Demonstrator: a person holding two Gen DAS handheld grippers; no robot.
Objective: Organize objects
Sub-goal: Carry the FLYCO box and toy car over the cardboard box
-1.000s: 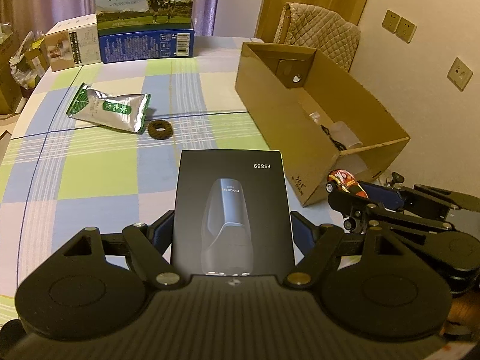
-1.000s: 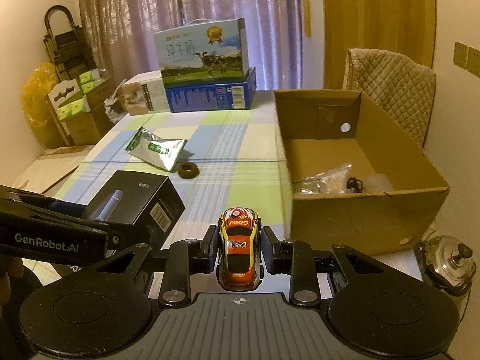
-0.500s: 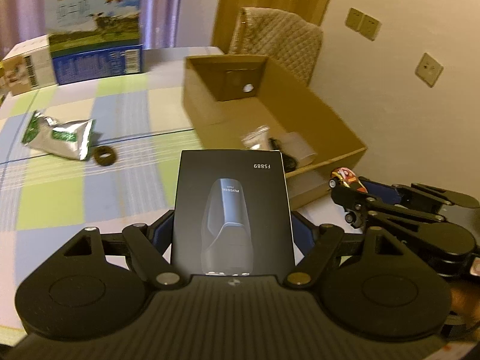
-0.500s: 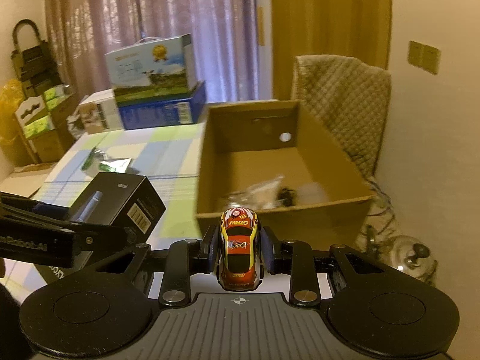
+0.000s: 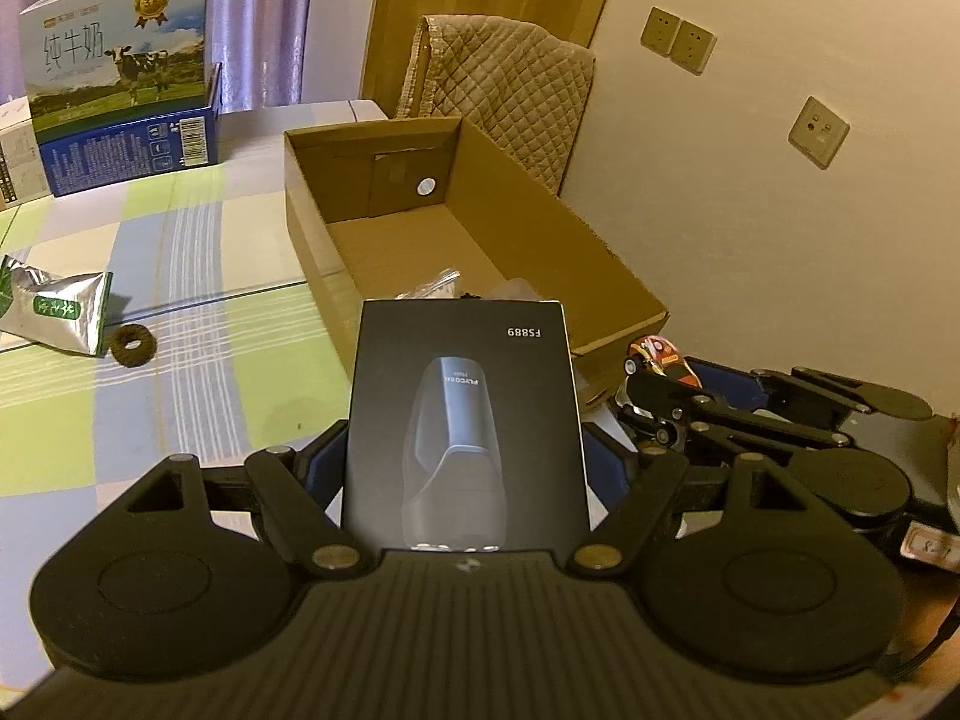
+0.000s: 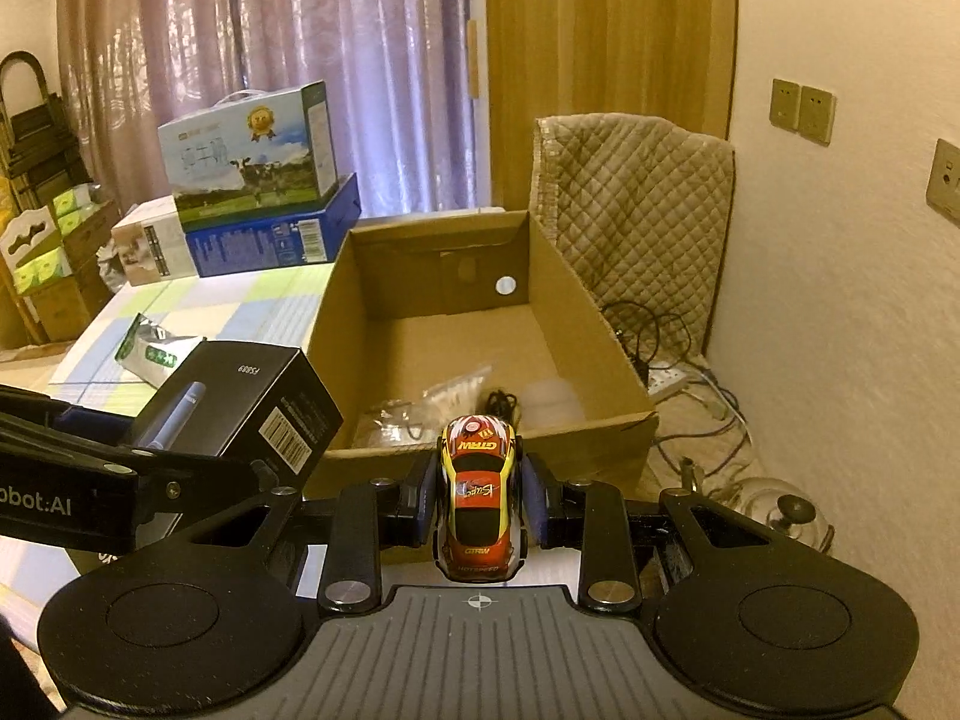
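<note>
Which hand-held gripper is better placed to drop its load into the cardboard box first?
Probably the right hand-held gripper: its toy car points straight at the cardboard box opening. The left hand-held gripper holds a bulkier black box beside the near wall.

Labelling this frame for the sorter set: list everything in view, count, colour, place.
Open cardboard box: 1, brown, right side of table.
Clear plastic bags and black cable: a few, on the near floor of the cardboard box.
Black shaver carton marked FS889: 1, held near the box's front edge.
Red and yellow toy car: 1, held just short of the box's front wall.
Silver and green foil pouch: 1, on checked tablecloth.
Dark brown ring: 1, beside the pouch.
Milk cartons: 2 stacked, blue, far table edge.
Quilted beige chair cover: 1, behind the box.
Left gripper: jaws shut on shaver carton.
Right gripper: jaws shut on car.
</note>
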